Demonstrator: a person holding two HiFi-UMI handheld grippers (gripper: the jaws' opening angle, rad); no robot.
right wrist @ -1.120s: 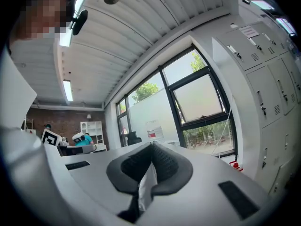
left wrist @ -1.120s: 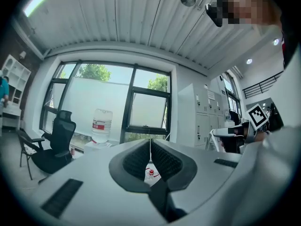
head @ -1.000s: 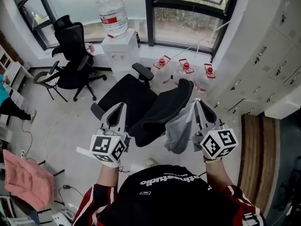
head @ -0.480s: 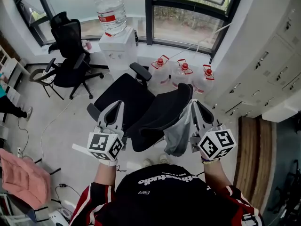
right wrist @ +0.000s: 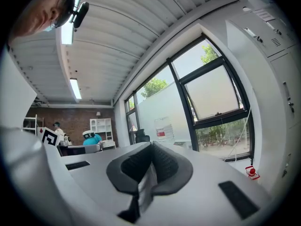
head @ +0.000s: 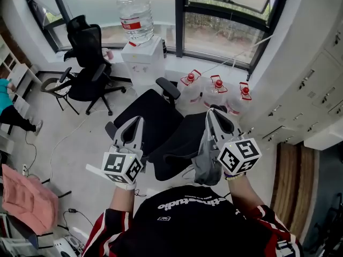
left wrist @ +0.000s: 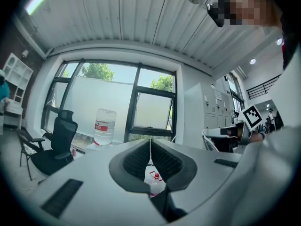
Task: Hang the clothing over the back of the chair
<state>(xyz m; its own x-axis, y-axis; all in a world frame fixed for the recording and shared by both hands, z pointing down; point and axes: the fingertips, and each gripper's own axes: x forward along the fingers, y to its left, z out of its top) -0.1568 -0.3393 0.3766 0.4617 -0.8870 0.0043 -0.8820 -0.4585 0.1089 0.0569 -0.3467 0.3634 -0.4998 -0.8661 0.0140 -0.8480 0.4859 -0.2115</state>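
Both grippers are clenched — right gripper [head: 211, 114] on the grey clothing [head: 206, 163], left gripper [head: 134, 124] on nothing. Carry the fabric across the top of the chair back [head: 179, 143] before releasing.

Only semi-legible txt: white print on black shirt [head: 187, 218], upside down to cam, ends in "studio" (rest unclear). Red label on water bottle [head: 136, 19]: too small to read. Left marker cube [head: 122, 167], right marker cube [head: 239, 156]: b/w code squares, no chars.
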